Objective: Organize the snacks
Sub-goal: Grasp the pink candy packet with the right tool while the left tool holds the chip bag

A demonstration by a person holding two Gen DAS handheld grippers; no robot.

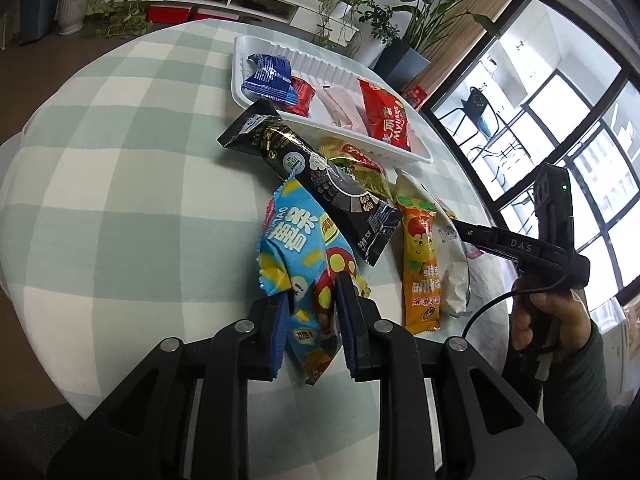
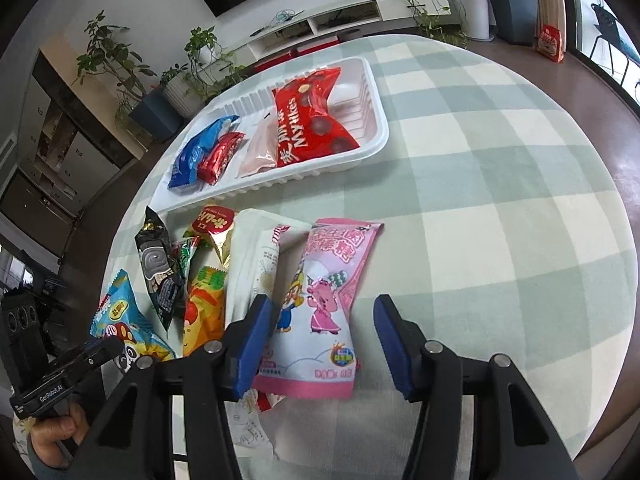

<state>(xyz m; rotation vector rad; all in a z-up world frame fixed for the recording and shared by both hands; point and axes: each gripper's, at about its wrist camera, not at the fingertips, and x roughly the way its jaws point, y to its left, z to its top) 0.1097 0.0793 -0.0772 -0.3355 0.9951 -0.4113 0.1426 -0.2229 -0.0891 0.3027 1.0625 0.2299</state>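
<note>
L gripper [image 1: 312,312] near shut, R gripper [image 2: 324,344] apart.

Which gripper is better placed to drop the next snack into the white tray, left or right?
Left, probably. The left gripper already has its pads around the blue snack packet, which lies short of the white tray. The right gripper is open over the pink packet, gripping nothing yet.

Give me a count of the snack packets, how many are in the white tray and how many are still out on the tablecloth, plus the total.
In the white tray: 4 (blue, small red, pale pink, big red)
On the tablecloth: 7
Total: 11
</note>
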